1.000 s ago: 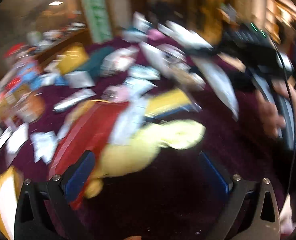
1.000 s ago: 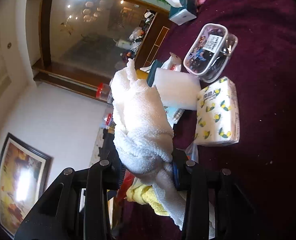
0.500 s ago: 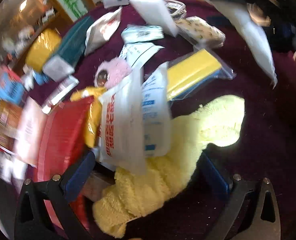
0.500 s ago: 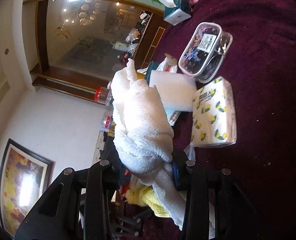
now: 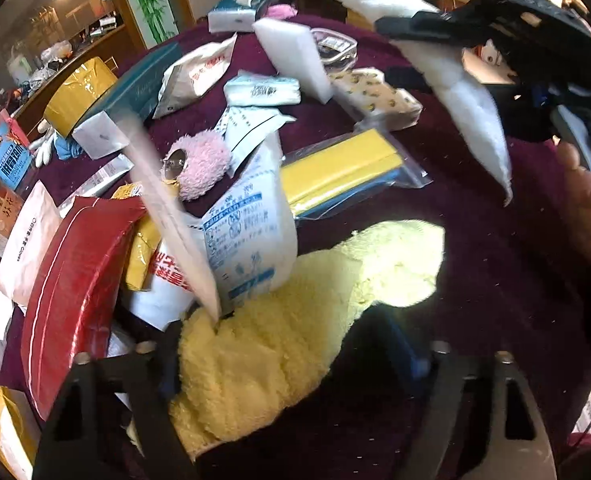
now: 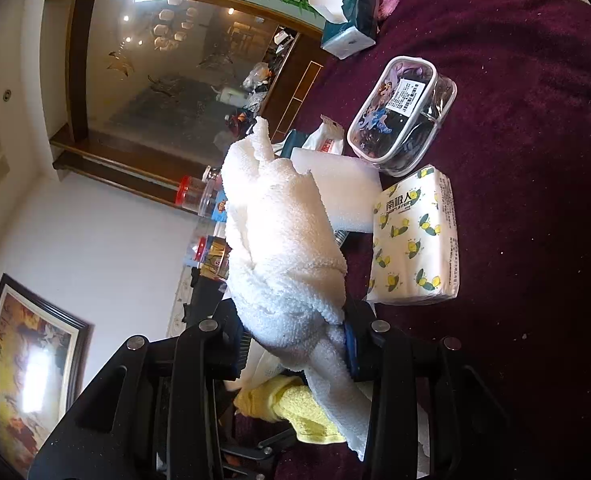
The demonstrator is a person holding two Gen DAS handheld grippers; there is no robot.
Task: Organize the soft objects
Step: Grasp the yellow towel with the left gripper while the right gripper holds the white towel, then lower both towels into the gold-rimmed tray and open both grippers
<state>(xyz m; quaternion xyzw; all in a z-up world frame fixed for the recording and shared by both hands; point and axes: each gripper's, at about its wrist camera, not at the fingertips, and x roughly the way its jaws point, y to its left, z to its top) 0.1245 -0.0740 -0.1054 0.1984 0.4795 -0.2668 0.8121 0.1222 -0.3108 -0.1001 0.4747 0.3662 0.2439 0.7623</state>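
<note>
A yellow towel lies crumpled on the maroon tablecloth, partly under white printed packets. My left gripper points down over its near end. The jaws are closing with the towel between them; the left finger touches it, while the right finger stands just clear. My right gripper is shut on a white towel, held up above the table. In the left wrist view that white towel hangs from the right gripper at upper right. The yellow towel shows below it.
Clutter covers the left and far side: a red packet, a pink fluffy item, a bagged yellow sponge, a white foam block, a lemon-print tissue pack, a clear pouch and a tissue box.
My left gripper has come down onto the yellow towel and its jaws have narrowed around it. The right gripper keeps the white towel and has hardly moved.
</note>
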